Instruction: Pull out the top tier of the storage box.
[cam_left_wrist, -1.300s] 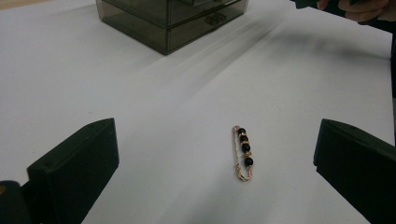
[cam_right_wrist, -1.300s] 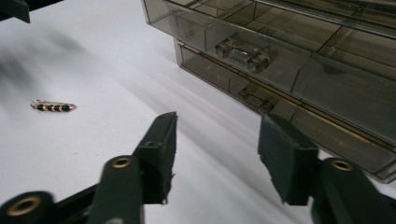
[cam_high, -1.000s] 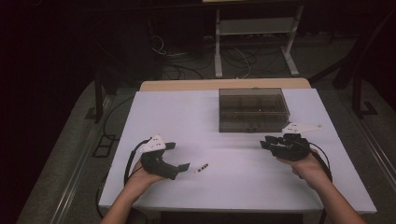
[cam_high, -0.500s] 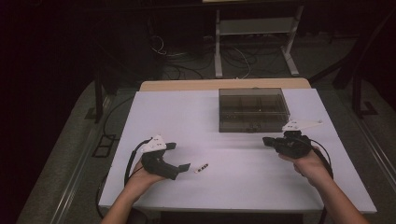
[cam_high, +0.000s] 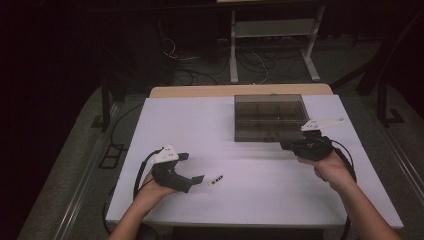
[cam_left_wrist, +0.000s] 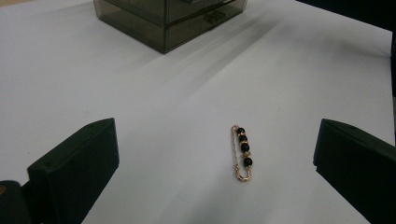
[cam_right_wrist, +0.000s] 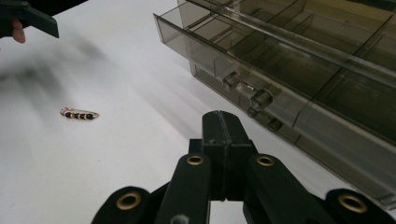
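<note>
Near the counter's (cam_high: 150, 120) front edge, a beaded pin (cam_left_wrist: 243, 153) is seen lying flat between the wide-apart fingers of the left gripper (cam_left_wrist: 215, 163), untouched, while the right gripper (cam_right_wrist: 223, 140) is held with its fingers just brought together on nothing, near the smoked drawer box (cam_right_wrist: 299, 70) toward the back edge.

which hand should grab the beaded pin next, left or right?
Left. The left tool is open, and the beaded pin lies between its jaws. The right tool is shut, by the drawer box.
</note>
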